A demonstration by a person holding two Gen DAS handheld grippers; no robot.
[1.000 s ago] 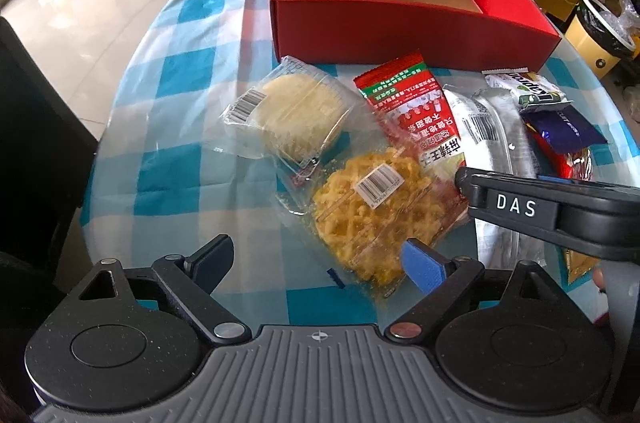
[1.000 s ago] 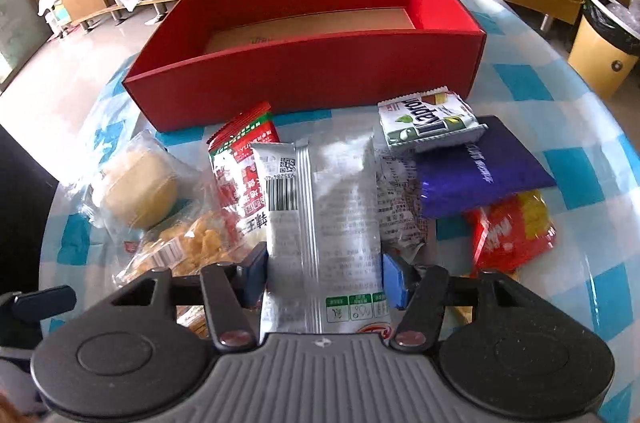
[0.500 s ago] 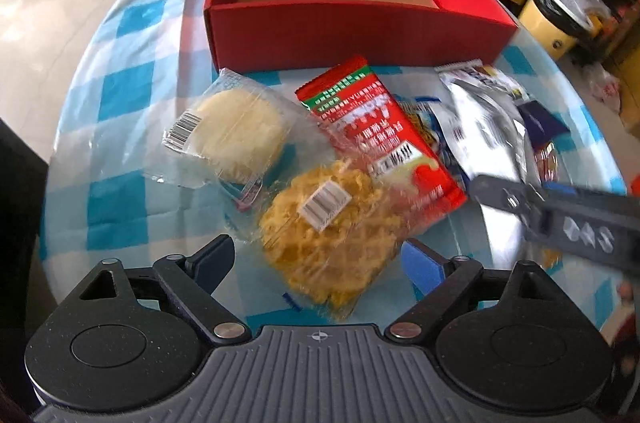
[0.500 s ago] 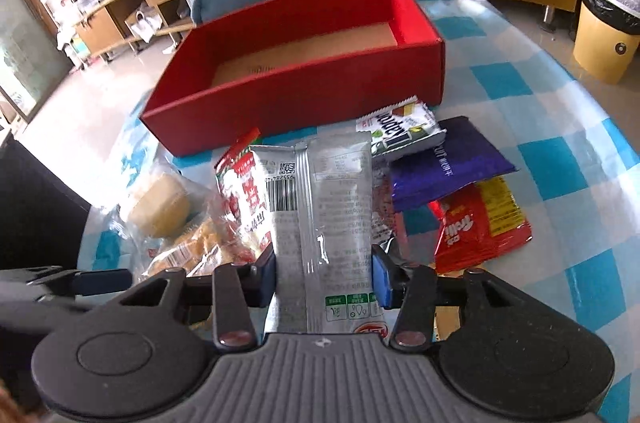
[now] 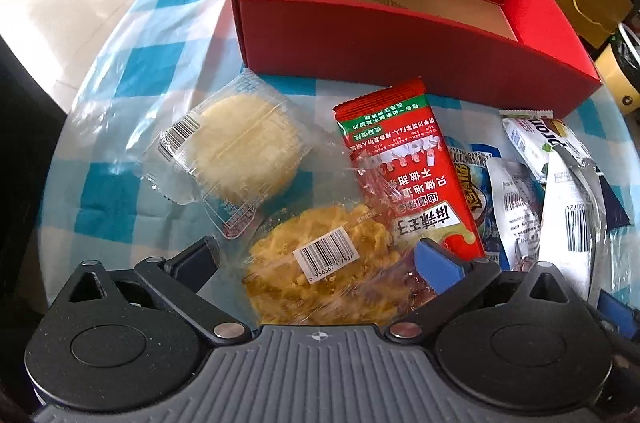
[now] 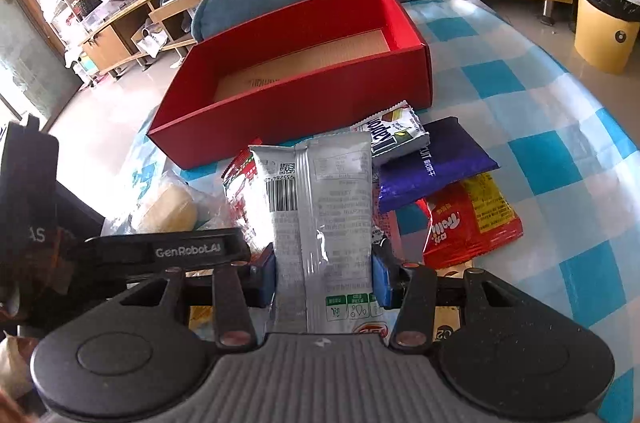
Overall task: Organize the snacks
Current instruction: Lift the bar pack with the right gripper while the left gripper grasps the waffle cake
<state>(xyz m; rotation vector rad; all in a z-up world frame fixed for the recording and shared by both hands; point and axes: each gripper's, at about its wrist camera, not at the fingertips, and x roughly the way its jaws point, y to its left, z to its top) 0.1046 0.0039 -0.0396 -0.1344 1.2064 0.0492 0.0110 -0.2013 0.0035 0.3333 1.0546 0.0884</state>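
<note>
Right gripper [image 6: 324, 275] is clamped on the silver packet [image 6: 320, 207], both blue pads pressed to its sides, pkt standing up the centre of the right wrist view w/ barcode at its upper left. Behind it, the red box [image 6: 296, 103] sits open across mid-frame, cardboard floor bare. To the right of the pkt: white sachet [image 6: 394, 131] overlapping a purple pouch [image 6: 432, 163], red-yellow gummy bag [image 6: 468, 223] lower right, all on the blue-check tablecloth [image 6: 560, 103].

Left gripper [image 5: 316, 255] — jaws opening, spread wide over the yellow crumbly cake [image 5: 320, 263] in clear wrap at bottom centre of the left wrist view; cake lies between the fingers, pads look clear of it, though wrap glare makes that hard to call. Round pale pastry [image 5: 244, 147] just up-left of it, red spicy-strip pack [image 5: 408, 163] overlapping to the right, box along the top.
</note>
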